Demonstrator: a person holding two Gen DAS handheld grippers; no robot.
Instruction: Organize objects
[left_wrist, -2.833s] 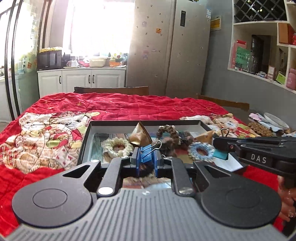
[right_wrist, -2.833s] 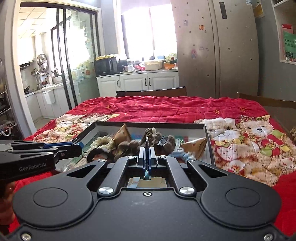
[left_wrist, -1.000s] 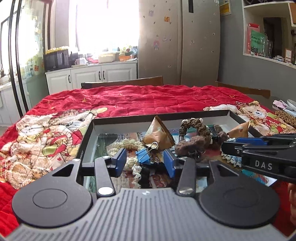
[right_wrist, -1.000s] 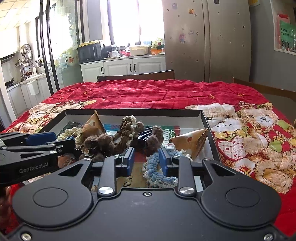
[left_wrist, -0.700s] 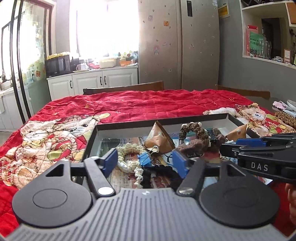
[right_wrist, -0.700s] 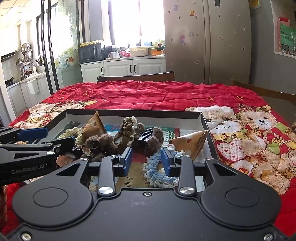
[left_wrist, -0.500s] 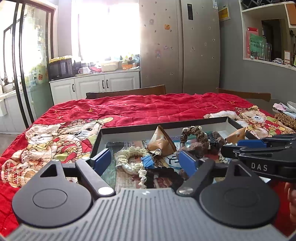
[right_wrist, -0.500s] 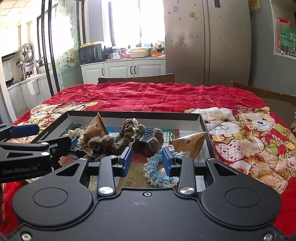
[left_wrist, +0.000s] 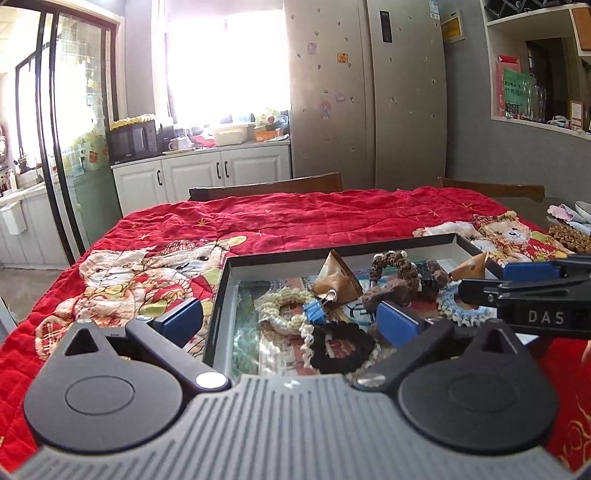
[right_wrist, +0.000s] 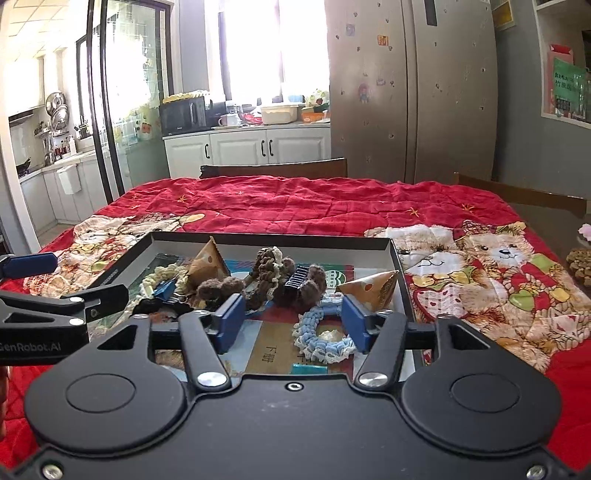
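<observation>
Ahead, both jaws gape wide: the left gripper (left_wrist: 290, 321) frames a blue binder clip (left_wrist: 314, 309), the right gripper (right_wrist: 291, 323) a blue scrunchie (right_wrist: 321, 341), its near edge hidden.

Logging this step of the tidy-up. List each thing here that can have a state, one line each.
left tongs: open, empty, over the tray's near left.
right tongs: open, empty, either side of the blue scrunchie.
blue binder clip: lying loose in the tray, free of any grip.
blue scrunchie: lying flat in the tray.
black scrunchie: lying flat.
tray: uncovered, cluttered.
</observation>
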